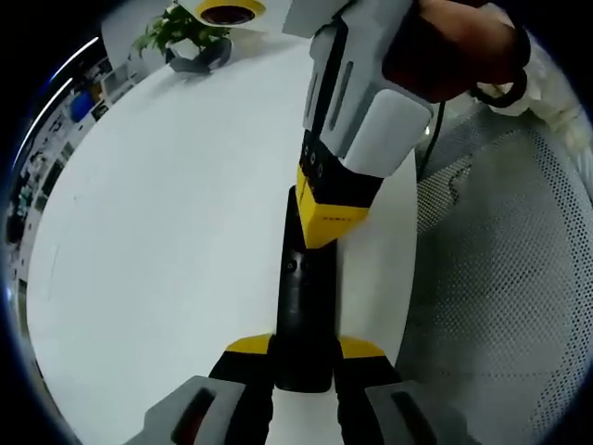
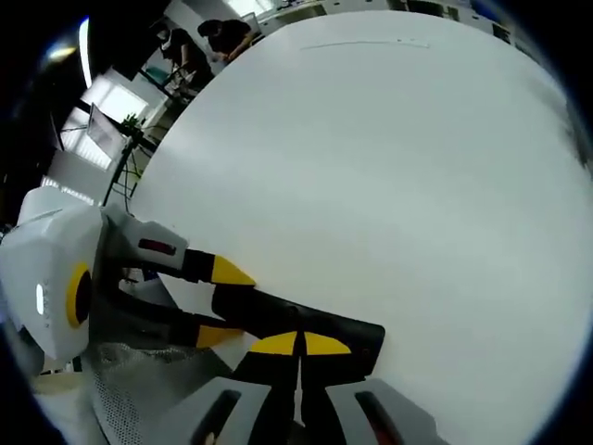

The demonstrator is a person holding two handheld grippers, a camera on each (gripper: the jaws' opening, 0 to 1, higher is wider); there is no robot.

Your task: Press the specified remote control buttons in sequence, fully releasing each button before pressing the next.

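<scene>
A black remote control (image 1: 302,297) lies lengthwise on the white table (image 1: 167,232), close to its edge. My left gripper (image 1: 304,348) is shut on the remote's near end, one yellow tip on each side. My right gripper (image 1: 330,219) comes down from the upper right with its yellow tips together, resting on the remote's far half. In the right gripper view, the right gripper (image 2: 298,345) is shut and its tips sit on the remote (image 2: 320,326). The left gripper (image 2: 224,304) reaches in from the left and clamps that same remote. A hand (image 1: 454,46) holds the right gripper's white body.
A potted plant (image 1: 185,32) and a yellow-rimmed object (image 1: 227,11) stand at the table's far side. A grey mesh chair (image 1: 519,278) sits just off the table's edge beside the remote. People (image 2: 222,37) and desks are in the background.
</scene>
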